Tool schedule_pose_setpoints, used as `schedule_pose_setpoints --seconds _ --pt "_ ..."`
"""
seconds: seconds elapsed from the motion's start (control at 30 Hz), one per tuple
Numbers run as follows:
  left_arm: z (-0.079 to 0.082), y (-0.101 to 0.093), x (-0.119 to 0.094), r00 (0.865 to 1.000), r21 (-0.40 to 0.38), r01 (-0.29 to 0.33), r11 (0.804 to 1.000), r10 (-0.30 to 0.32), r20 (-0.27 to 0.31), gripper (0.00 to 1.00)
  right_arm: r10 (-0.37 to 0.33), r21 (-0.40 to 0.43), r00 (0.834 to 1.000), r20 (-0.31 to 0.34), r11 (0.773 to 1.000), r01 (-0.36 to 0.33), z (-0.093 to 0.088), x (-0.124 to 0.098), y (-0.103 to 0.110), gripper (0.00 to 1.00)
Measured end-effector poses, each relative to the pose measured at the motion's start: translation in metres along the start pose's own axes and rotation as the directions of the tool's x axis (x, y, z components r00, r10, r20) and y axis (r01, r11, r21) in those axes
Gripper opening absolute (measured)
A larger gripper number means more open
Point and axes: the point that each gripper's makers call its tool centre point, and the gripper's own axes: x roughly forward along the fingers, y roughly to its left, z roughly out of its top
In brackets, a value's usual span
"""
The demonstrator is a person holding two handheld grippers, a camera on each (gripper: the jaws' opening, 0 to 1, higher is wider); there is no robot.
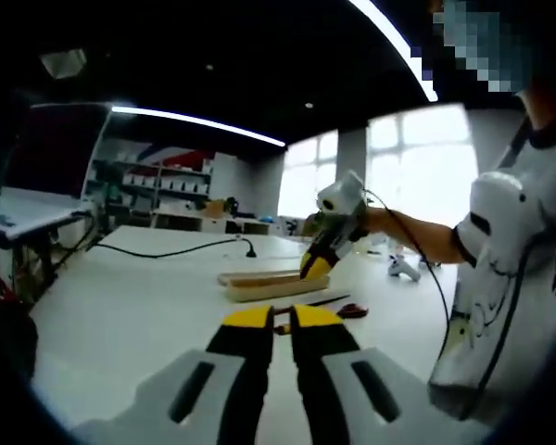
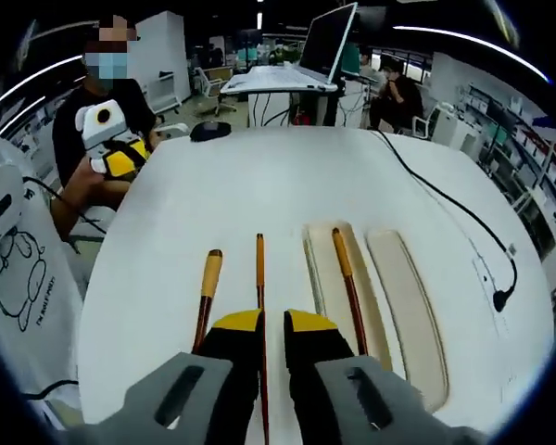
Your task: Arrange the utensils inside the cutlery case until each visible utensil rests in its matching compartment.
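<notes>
Now, on the white table [image 2: 259, 185], three long utensils with wooden handles and dark red shafts lie lengthwise: one [image 2: 207, 292] at the left, one [image 2: 259, 278] in the middle, both on the bare tabletop, and a third [image 2: 347, 283] resting in the left trough of the pale wooden cutlery case [image 2: 408, 297], whose right trough holds nothing. In the right gripper view, the right gripper [image 2: 272, 324] hangs over the middle utensil with its yellow-tipped jaws a narrow gap apart, gripping nothing. In the left gripper view, the left gripper [image 1: 284, 320] has its jaws nearly together, holding nothing, well short of the case [image 1: 273, 286].
</notes>
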Motion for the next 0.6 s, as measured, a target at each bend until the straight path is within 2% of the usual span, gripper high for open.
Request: schedule_pose_setpoints --seconds 0.17,0.33,0.6 --pt "-0.003 0.003 -0.009 1.000 0.007 -0.019 1.000 0.019 -0.007 0.07 0.049 -0.025 0.997 -0.066 0.998 -0.051 -0.005 0.018 0.007 0.12" --pt "-0.005 0.010 -0.016 1.000 -0.006 -0.028 1.000 0.028 0.001 0.07 0.016 -0.035 0.991 -0.132 0.999 -0.021 -0.013 0.022 0.000 0.12" --pt "-0.004 0.012 -0.010 0.999 -0.022 -0.003 1.000 0.004 0.039 0.07 0.012 -0.044 0.978 -0.207 0.999 -0.022 -0.022 0.028 0.004 0.12"
